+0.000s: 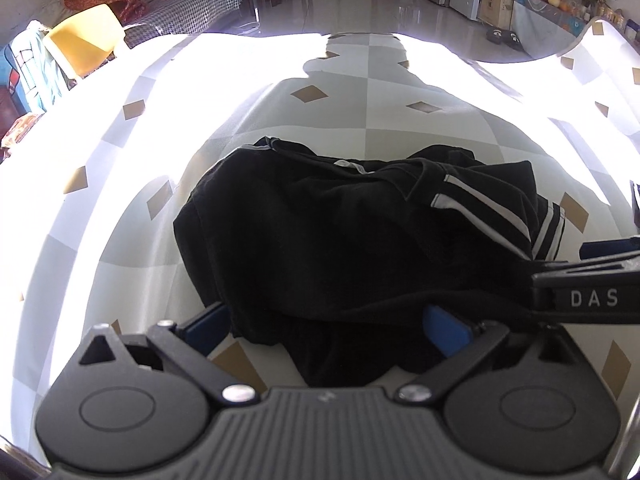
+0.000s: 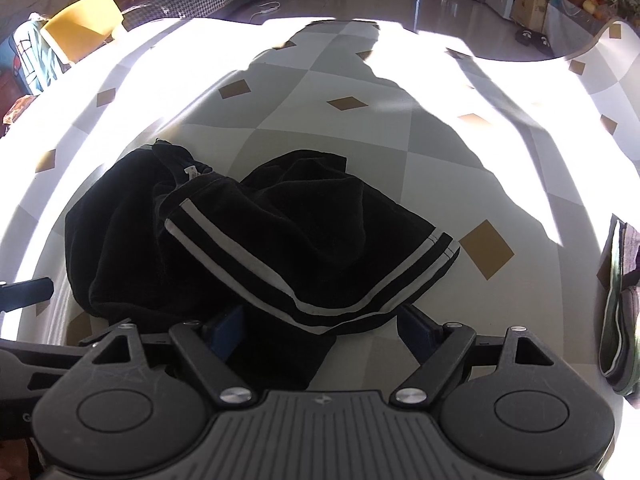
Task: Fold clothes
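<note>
your left gripper point(image 1: 326, 326) and right gripper point(image 2: 320, 326) both stand wide apart over the near edge of the black shorts point(image 1: 340, 232) bunched on the table point(image 1: 380, 120). you are between folds; next pinch that edge evenly.

One black garment point(image 1: 340, 232) with white stripes lies on one table point(image 1: 380, 120) covered in a checked cloth. Two grippers are in view: the left gripper point(image 1: 326, 324) and the right gripper point(image 2: 320, 324), each with two blue fingers. At the far right sits one stack of folded clothes point(image 2: 618, 304). Far left stands one yellow chair point(image 1: 82, 38). One pair of slippers point(image 1: 502, 35) lies on the far floor.
</note>
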`<state>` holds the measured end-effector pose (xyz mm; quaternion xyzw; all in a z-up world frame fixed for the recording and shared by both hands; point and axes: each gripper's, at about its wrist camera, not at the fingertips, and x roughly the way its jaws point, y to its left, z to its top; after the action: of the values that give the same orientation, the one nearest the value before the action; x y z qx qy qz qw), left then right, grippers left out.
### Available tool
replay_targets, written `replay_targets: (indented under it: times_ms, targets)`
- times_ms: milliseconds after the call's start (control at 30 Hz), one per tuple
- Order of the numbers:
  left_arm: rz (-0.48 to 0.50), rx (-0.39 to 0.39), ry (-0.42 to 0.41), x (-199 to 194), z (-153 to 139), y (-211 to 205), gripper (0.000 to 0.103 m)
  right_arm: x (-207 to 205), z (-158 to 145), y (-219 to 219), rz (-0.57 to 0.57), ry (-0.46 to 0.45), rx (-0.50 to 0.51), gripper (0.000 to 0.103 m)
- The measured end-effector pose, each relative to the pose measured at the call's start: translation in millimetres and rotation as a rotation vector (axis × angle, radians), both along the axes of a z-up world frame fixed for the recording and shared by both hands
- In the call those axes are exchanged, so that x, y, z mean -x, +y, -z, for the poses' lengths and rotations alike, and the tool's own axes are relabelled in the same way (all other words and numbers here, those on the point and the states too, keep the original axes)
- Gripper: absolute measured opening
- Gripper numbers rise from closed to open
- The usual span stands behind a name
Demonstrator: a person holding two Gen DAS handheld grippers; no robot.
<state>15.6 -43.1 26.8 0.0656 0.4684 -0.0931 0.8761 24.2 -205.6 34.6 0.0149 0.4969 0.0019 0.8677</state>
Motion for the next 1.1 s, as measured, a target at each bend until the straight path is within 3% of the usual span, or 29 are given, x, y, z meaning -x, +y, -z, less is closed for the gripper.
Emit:
replay_targets:
  times_ms: [300,700,1100]
  targets:
    - [-0.083,0.017,-0.036,-10,-12,4,0.103,2,-13,-3,0.025,-0.041,0.04,0.081]
    - [-0.109,-0.071,-0.004,-32,20,-4,0.103,-4,-9,-9,0.05,-0.035,0.035,0.081]
    - [-0.107,-0.083,0.033,-34,34,-7,0.103,-9,-4,-10,0.062,-0.018,0.023,0.081]
